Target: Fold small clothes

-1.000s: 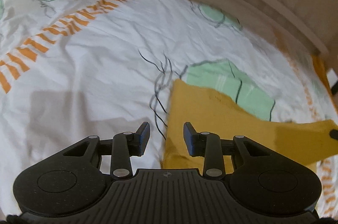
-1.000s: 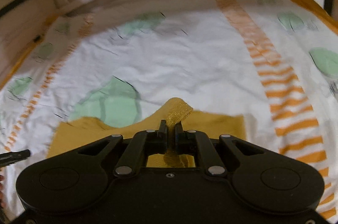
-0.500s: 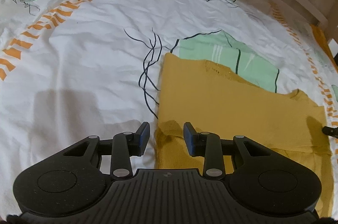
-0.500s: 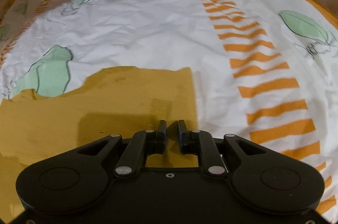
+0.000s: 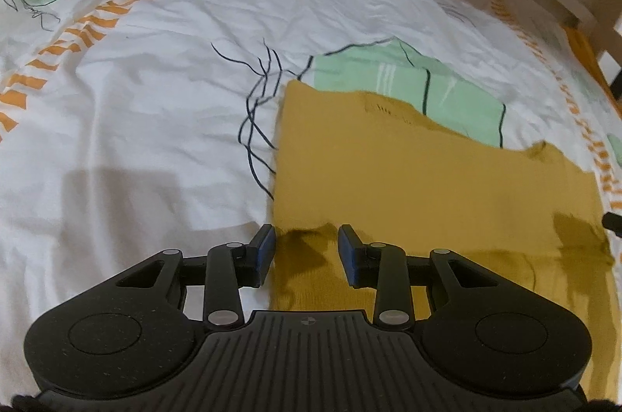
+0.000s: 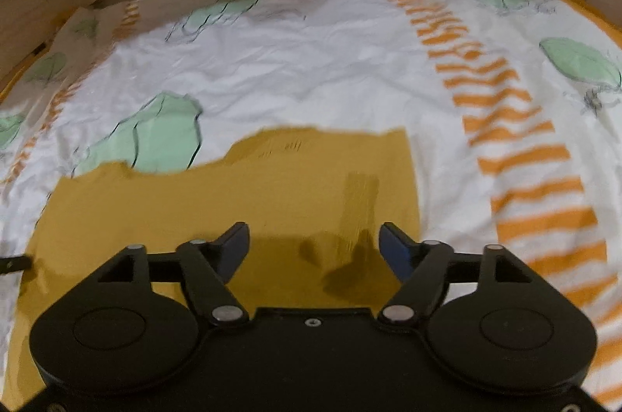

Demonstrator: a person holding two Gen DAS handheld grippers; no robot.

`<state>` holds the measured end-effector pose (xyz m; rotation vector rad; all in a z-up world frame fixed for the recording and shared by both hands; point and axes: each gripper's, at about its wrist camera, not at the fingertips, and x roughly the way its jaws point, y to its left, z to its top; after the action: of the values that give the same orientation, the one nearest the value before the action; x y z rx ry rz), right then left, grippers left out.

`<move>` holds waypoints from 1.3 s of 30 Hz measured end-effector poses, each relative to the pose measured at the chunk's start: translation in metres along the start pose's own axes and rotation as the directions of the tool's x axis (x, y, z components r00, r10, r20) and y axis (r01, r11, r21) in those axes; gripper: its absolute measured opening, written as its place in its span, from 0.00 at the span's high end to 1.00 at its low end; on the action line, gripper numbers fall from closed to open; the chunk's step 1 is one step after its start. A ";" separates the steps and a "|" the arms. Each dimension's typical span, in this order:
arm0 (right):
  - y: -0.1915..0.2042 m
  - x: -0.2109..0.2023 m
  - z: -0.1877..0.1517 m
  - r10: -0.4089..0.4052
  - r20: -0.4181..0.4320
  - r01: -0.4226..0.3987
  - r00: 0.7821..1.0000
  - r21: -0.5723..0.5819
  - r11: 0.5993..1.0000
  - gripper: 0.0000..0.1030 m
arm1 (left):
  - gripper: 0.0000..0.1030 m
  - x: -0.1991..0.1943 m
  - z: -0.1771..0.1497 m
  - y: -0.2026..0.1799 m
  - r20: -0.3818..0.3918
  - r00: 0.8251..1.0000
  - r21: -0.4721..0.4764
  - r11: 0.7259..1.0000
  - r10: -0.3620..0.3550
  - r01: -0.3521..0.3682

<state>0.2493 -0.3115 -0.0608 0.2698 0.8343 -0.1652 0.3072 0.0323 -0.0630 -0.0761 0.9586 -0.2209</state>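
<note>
On the bed's patterned sheet (image 5: 155,124), the mustard-yellow garment (image 5: 408,178) is lying spread flat, its near part bunching into small wrinkles under both tongs. The left tongs (image 5: 307,248) are hanging partly open over its near left edge with nothing pinched, while the right tongs (image 6: 315,244) are opening wide above its near right part, cloth below them but none between the pads. It is looking light, soft and limp, so pinching it at a corner or hem seems the likeliest way of lifting a fold cleanly.

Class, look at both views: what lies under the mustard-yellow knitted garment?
The mustard-yellow knitted garment lies flat on a white printed bedsheet. A green leaf print runs partly beneath its far edge; whatever else it covers is hidden.
</note>
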 end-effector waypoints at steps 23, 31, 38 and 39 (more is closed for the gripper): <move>0.001 -0.069 -0.063 0.013 0.005 -0.013 1.000 -0.020 1.000 0.12 | 0.52 -0.032 -0.041 -0.001 0.016 1.000 0.029 0.999 -0.013 0.012; 0.036 -0.033 0.005 0.083 0.106 -0.062 0.991 -0.184 0.981 0.12 | 0.52 -0.026 -0.025 -0.010 0.023 0.998 0.007 0.998 -0.061 0.061; 0.043 0.021 0.046 0.057 0.146 -0.012 0.988 -0.292 0.956 0.12 | 0.52 -0.019 -0.016 -0.023 0.013 0.995 0.013 0.995 -0.103 0.103; 0.042 0.026 0.048 0.060 0.146 -0.016 0.987 -0.285 0.958 0.12 | 0.52 -0.018 -0.015 -0.025 0.009 0.994 0.017 0.994 -0.112 0.111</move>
<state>0.3107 -0.2864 -0.0421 0.0025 0.6890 -0.0279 0.2812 0.0120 -0.0535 -0.1160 0.9432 -0.3309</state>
